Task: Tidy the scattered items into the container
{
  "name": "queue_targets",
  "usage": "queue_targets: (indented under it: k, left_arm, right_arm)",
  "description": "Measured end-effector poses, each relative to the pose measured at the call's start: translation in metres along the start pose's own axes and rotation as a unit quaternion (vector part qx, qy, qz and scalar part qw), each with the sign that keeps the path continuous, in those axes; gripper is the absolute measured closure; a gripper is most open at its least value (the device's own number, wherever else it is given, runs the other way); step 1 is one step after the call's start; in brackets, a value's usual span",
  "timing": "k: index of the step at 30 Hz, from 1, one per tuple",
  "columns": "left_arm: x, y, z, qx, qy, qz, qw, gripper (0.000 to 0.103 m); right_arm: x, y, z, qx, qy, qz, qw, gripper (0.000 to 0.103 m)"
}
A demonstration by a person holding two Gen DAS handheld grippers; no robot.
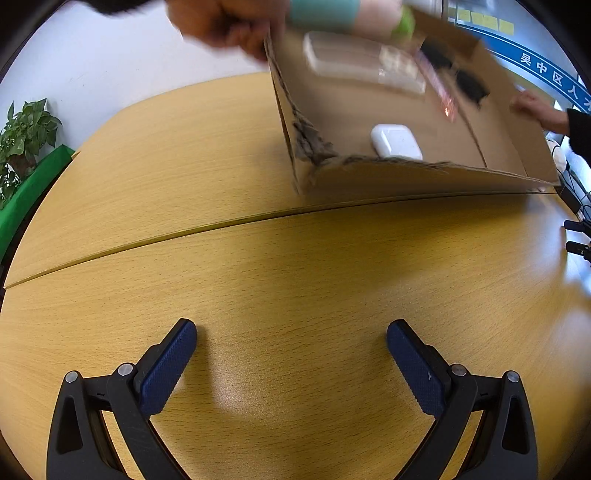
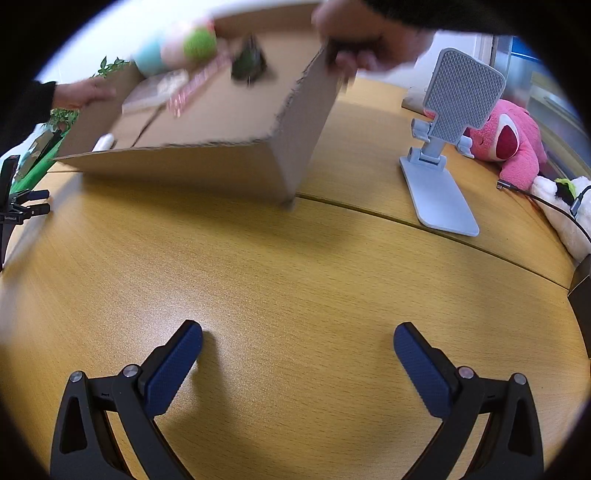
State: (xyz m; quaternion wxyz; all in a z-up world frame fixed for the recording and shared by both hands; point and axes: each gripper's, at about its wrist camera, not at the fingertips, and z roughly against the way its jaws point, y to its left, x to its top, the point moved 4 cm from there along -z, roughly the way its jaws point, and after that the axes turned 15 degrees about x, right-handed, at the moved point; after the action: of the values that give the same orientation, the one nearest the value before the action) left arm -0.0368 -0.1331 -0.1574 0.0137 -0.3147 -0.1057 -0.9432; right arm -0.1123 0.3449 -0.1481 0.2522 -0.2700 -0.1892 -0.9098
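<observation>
A brown cardboard box (image 1: 406, 177) is tilted toward me above the far half of the wooden table, held by two bare hands (image 1: 221, 26). Inside it lie a white earbud case (image 1: 396, 142), a clear plastic case (image 1: 362, 61), a pink strip, black items and a teal, pink and green soft toy (image 1: 354, 14), all blurred. The box also shows in the right wrist view (image 2: 207, 166). My left gripper (image 1: 291, 343) is open and empty over bare table. My right gripper (image 2: 297, 345) is open and empty too.
A grey phone stand (image 2: 443, 177) stands at the right of the table, with a pink plush toy (image 2: 513, 136), a white plush and a cable behind it. A potted plant (image 1: 26, 133) is at the far left. A black tripod (image 2: 18, 206) stands at the table's edge.
</observation>
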Motion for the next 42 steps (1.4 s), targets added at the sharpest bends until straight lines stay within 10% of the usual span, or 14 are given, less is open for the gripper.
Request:
queue_targets:
  k: [42]
  left_arm:
    - [0.0059,0.0041,-0.0056,0.002,0.000,0.003,1.0000,0.000]
  right_arm:
    - [-0.0012,0.0004,0.0023,0.000,0.000,0.000,1.000,0.000]
